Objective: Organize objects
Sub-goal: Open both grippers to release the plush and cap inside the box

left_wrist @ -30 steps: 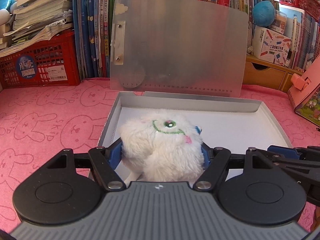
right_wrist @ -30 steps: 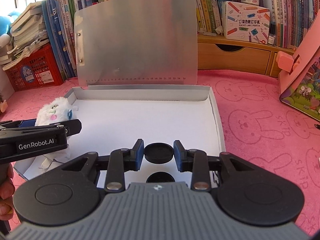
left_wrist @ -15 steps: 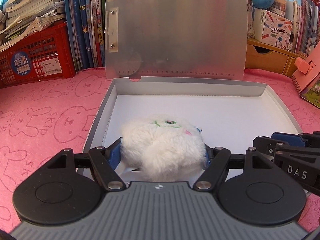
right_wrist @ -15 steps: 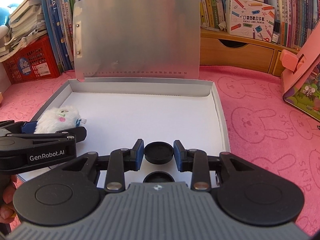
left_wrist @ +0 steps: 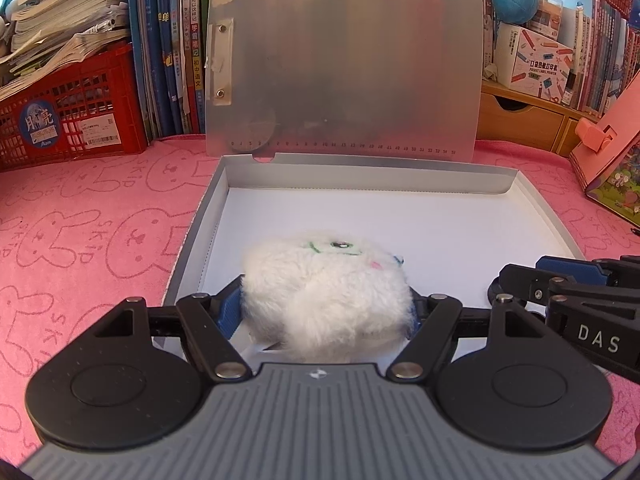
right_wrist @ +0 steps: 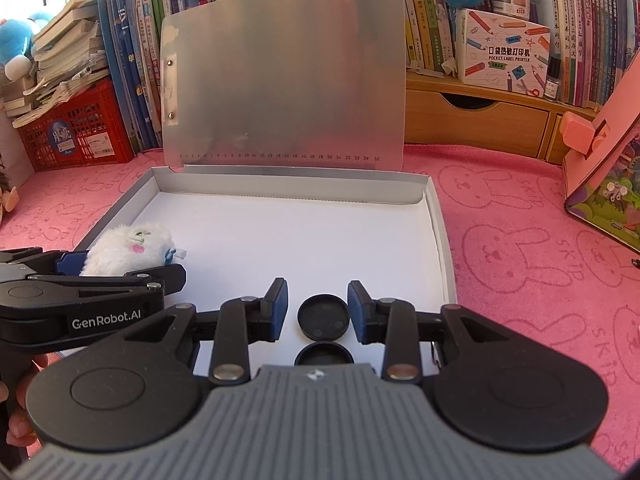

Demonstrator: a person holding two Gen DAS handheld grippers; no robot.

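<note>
A shallow white box (left_wrist: 196,232) lies on the pink mat, its frosted lid (left_wrist: 344,72) standing upright at the back. My left gripper (left_wrist: 326,312) is shut on a white fluffy plush toy (left_wrist: 328,288), held low over the box's near left corner. The right wrist view shows the same toy (right_wrist: 128,250) in that gripper (right_wrist: 122,266). My right gripper (right_wrist: 318,304) is over the near middle of the box (right_wrist: 440,232). Its jaws are opening, and a round black disc (right_wrist: 324,316) lies on the floor between them, free of the left pad. A second black disc (right_wrist: 324,354) lies just behind it.
A red crate (left_wrist: 68,112) with stacked books stands at the back left, with upright books behind the lid (right_wrist: 284,76). A wooden drawer shelf (right_wrist: 480,124) carries a label printer carton (right_wrist: 504,56). A pink stand (right_wrist: 600,160) leans at the right. A person's fingers (right_wrist: 16,428) show at lower left.
The right jaws have parted from the black disc, which now lies loose between them. The left gripper keeps its hold on the plush toy and has hardly shifted.
</note>
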